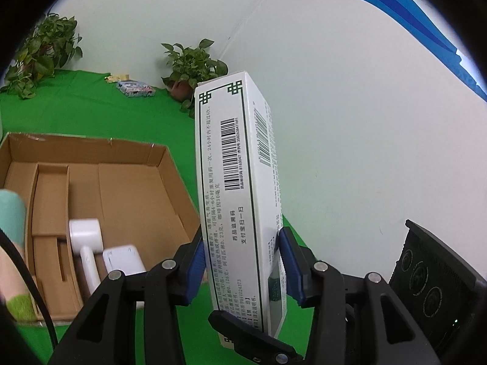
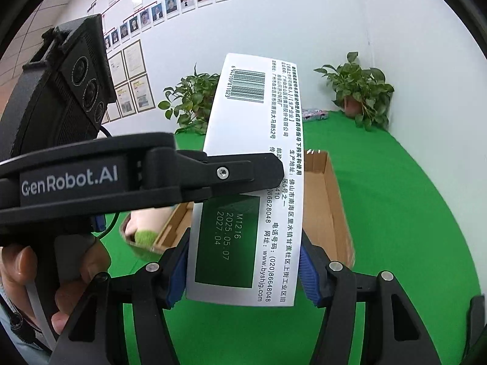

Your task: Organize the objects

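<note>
A tall white medicine box (image 1: 240, 182) with barcodes, a dark green border and printed text is held up in the air above the green cloth. My left gripper (image 1: 243, 255) is shut on its lower part, blue pads pressing both narrow sides. My right gripper (image 2: 243, 270) is shut on the same medicine box (image 2: 252, 152), its pads either side of the dark green date panel. One black finger (image 2: 243, 173) of the left gripper crosses the box's face in the right wrist view. An open cardboard box (image 1: 100, 188) lies below, to the left.
The cardboard box holds a white handled device (image 1: 86, 240) and a white block (image 1: 123, 258). A pink, teal and green soft item (image 1: 12, 243) sits at its near left. Potted plants (image 1: 191, 67) and a small colourful packet (image 1: 135, 88) stand by the white walls. A hand (image 2: 18, 270) grips the left handle.
</note>
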`<state>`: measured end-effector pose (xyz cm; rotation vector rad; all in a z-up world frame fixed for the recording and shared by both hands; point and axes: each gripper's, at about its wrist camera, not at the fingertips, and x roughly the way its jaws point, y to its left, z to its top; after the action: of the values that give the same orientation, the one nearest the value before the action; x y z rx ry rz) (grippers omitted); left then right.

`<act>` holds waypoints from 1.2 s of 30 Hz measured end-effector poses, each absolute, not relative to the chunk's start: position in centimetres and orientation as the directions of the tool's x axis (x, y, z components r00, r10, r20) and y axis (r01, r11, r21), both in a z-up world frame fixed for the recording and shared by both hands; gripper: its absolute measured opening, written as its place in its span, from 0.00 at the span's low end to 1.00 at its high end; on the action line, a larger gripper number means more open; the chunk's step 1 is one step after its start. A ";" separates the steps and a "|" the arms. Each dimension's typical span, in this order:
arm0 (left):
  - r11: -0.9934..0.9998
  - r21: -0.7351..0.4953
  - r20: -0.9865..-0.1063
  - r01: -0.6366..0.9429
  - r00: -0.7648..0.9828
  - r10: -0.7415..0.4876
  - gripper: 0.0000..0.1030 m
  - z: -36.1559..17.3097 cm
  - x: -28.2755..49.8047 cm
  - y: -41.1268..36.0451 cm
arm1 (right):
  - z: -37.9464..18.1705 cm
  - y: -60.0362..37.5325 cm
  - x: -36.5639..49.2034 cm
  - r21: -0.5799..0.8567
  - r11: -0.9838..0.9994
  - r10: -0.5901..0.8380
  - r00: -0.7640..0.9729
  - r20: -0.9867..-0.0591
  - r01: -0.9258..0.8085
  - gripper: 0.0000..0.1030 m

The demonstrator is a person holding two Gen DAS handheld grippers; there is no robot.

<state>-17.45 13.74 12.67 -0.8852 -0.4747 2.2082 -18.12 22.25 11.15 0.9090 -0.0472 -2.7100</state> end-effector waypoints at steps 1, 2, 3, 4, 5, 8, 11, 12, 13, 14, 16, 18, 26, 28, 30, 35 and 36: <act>-0.688 -0.554 -0.454 -0.469 -0.523 0.722 0.43 12.9 -18.2 13.7 | 11.6 22.4 -18.8 0.117 -0.960 -0.275 -0.760 -0.589 0.256 0.57; -0.690 -0.556 -0.457 -0.464 -0.523 0.720 0.43 13.1 -18.8 13.7 | 12.0 22.3 -19.2 0.117 -0.959 -0.277 -0.757 -0.591 0.260 0.57; -0.691 -0.560 -0.462 -0.458 -0.519 0.719 0.42 13.1 -19.5 13.6 | 12.3 22.3 -20.0 0.117 -0.957 -0.281 -0.752 -0.596 0.265 0.57; -0.689 -0.570 -0.469 -0.447 -0.512 0.720 0.42 12.9 -20.4 13.5 | 12.5 22.3 -21.0 0.118 -0.956 -0.285 -0.745 -0.603 0.270 0.57; -0.687 -0.580 -0.472 -0.438 -0.507 0.721 0.42 12.7 -21.1 13.4 | 12.5 22.4 -22.0 0.122 -0.954 -0.290 -0.733 -0.615 0.275 0.57; -0.687 -0.601 -0.488 -0.409 -0.493 0.720 0.41 11.4 -23.2 13.3 | 12.1 22.5 -24.9 0.148 -0.947 -0.310 -0.695 -0.649 0.284 0.57; -0.677 -0.636 -0.503 -0.371 -0.465 0.728 0.40 9.1 -25.3 13.2 | 10.7 22.7 -27.4 0.175 -0.941 -0.327 -0.651 -0.685 0.288 0.57; -0.672 -0.648 -0.508 -0.359 -0.454 0.732 0.40 8.2 -25.8 13.3 | 10.0 22.4 -27.9 0.178 -0.941 -0.327 -0.640 -0.695 0.287 0.57; -0.670 -0.658 -0.518 -0.344 -0.438 0.734 0.40 7.0 -26.5 13.4 | 9.2 22.3 -28.4 0.182 -0.941 -0.327 -0.629 -0.705 0.285 0.57; -0.669 -0.663 -0.524 -0.336 -0.430 0.735 0.39 6.4 -26.7 13.4 | 8.3 22.4 -28.7 0.187 -0.941 -0.327 -0.617 -0.716 0.283 0.57; -0.666 -0.680 -0.543 -0.306 -0.401 0.738 0.39 4.2 -27.6 13.6 | 6.3 22.5 -29.8 0.205 -0.940 -0.332 -0.585 -0.741 0.273 0.57; -0.662 -0.695 -0.555 -0.281 -0.375 0.742 0.38 2.2 -28.4 13.8 | 4.4 22.8 -30.8 0.220 -0.939 -0.334 -0.555 -0.762 0.262 0.57; -0.658 -0.727 -0.588 -0.197 -0.317 0.744 0.37 -3.9 -30.6 14.1 | -2.5 24.0 -34.8 0.258 -0.938 -0.337 -0.444 -0.830 0.230 0.58; -0.656 -0.730 -0.593 -0.192 -0.299 0.748 0.37 -4.7 -30.8 14.4 | -3.6 24.5 -36.4 0.258 -0.941 -0.331 -0.423 -0.844 0.221 0.58; -0.655 -0.732 -0.599 -0.184 -0.284 0.749 0.38 -5.4 -30.9 14.6 | -4.6 24.5 -36.6 0.249 -0.945 -0.317 -0.407 -0.857 0.211 0.58; -0.658 -0.735 -0.608 -0.165 -0.270 0.747 0.39 -6.1 -30.7 14.7 | -6.2 24.4 -36.6 0.228 -0.953 -0.289 -0.384 -0.877 0.197 0.58; -0.668 -0.726 -0.618 -0.165 -0.269 0.739 0.41 -5.9 -30.6 14.7 | -6.7 24.6 -37.4 0.231 -0.954 -0.290 -0.375 -0.880 0.193 0.58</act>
<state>-30.64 14.67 -5.91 -1.3892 -0.7261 1.9836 -37.40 24.64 -6.67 1.5539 -0.1292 -2.3847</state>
